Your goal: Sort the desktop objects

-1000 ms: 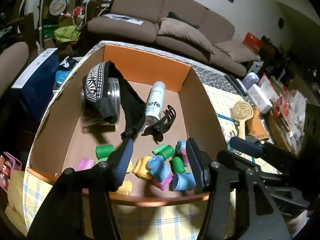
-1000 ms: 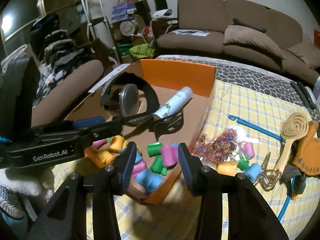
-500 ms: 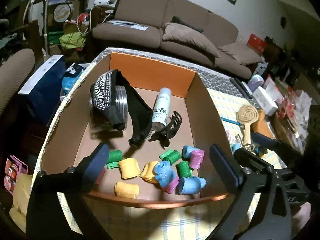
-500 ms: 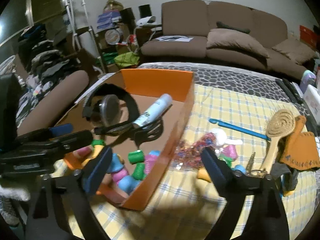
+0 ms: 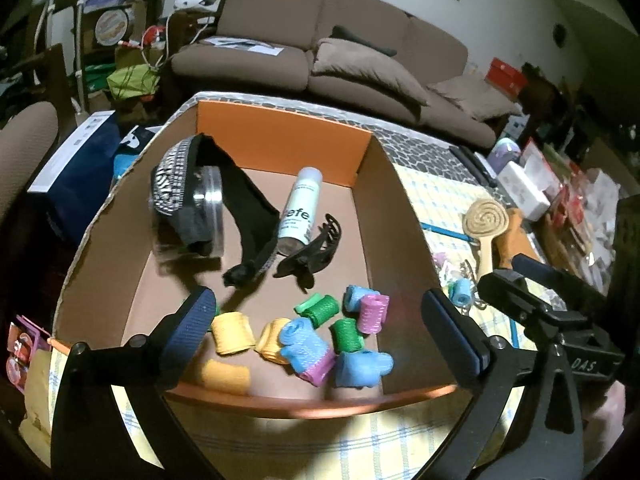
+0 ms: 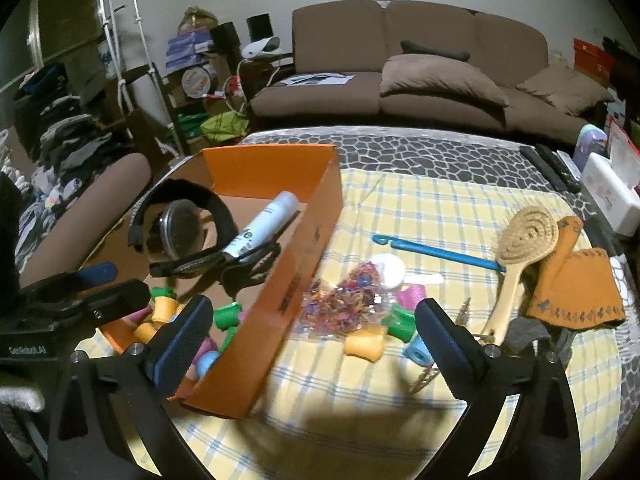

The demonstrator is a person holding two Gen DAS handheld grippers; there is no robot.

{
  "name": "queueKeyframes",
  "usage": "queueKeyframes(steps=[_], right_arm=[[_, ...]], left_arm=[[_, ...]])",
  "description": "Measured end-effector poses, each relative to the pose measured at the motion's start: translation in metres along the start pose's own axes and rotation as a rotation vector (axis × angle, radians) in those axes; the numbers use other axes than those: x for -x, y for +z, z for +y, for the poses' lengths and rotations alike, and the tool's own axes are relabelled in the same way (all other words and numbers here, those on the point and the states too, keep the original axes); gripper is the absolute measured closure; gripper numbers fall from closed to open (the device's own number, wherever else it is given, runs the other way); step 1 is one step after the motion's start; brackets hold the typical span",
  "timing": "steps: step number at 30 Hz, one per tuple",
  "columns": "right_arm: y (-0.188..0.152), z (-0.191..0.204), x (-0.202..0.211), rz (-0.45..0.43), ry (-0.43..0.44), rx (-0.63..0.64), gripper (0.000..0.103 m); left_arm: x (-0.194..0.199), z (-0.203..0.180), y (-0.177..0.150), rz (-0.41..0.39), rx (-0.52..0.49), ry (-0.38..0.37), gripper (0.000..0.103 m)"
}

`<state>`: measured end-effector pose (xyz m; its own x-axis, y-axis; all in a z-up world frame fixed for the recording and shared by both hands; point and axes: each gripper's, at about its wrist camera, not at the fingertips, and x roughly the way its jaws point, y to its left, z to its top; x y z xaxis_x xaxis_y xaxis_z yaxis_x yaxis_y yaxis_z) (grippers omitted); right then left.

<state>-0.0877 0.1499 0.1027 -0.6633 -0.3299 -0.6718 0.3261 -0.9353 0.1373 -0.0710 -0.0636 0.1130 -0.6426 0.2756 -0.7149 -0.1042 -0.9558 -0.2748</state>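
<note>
An orange cardboard box (image 5: 384, 208) holds several coloured hair rollers (image 5: 308, 340), a white spray bottle (image 5: 302, 204), a black hair claw (image 5: 316, 246), a patterned headband (image 5: 172, 184) and a round jar (image 5: 208, 208). My left gripper (image 5: 316, 304) hangs open over the box's near end, above the rollers, holding nothing. My right gripper (image 6: 312, 308) is over the box's right wall (image 6: 296, 272); its jaws are opening and nothing is between them. Beside the box on the checked cloth lie a heap of hair ties (image 6: 344, 296) and loose rollers, yellow (image 6: 366, 344) and green (image 6: 400, 320).
A wooden brush (image 6: 516, 256), a blue stick (image 6: 436, 254) and an orange cloth (image 6: 576, 280) lie on the right of the table. White boxes (image 6: 608, 196) crowd the far right edge. A brown sofa (image 6: 400, 80) stands behind, and a chair (image 6: 80, 216) is at the left.
Both grippers have opened wide from a narrower gap. The right gripper has shifted right, from over the box toward the cloth. The yellow roller that sat against the left gripper's left finger lies in the box.
</note>
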Motion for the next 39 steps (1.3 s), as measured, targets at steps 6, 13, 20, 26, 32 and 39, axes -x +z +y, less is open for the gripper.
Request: queueKeyframes(steps=[6, 13, 20, 26, 32, 39], right_arm=[[-0.001, -0.024, 0.008, -0.007, -0.023, -0.034, 0.001], [-0.002, -0.06, 0.021, -0.022, -0.048, -0.101, 0.001], [-0.007, -0.096, 0.032, -0.033, -0.074, -0.171, 0.001], [-0.014, -0.129, 0.038, -0.035, -0.082, -0.258, 0.001], [-0.023, -0.151, 0.036, -0.008, -0.06, -0.335, 0.007], [-0.034, -0.16, 0.017, 0.082, -0.005, -0.387, 0.046]], left_arm=[[-0.003, -0.016, 0.001, 0.004, -0.021, -0.006, 0.0], [-0.01, -0.038, -0.003, 0.018, -0.067, -0.015, 0.0], [-0.011, -0.06, -0.004, 0.01, -0.088, -0.045, 0.0], [-0.007, -0.084, -0.006, -0.02, -0.129, -0.089, 0.0], [-0.01, -0.112, -0.011, -0.024, -0.193, -0.105, 0.0], [-0.009, -0.156, -0.024, -0.054, -0.308, -0.125, 0.0]])
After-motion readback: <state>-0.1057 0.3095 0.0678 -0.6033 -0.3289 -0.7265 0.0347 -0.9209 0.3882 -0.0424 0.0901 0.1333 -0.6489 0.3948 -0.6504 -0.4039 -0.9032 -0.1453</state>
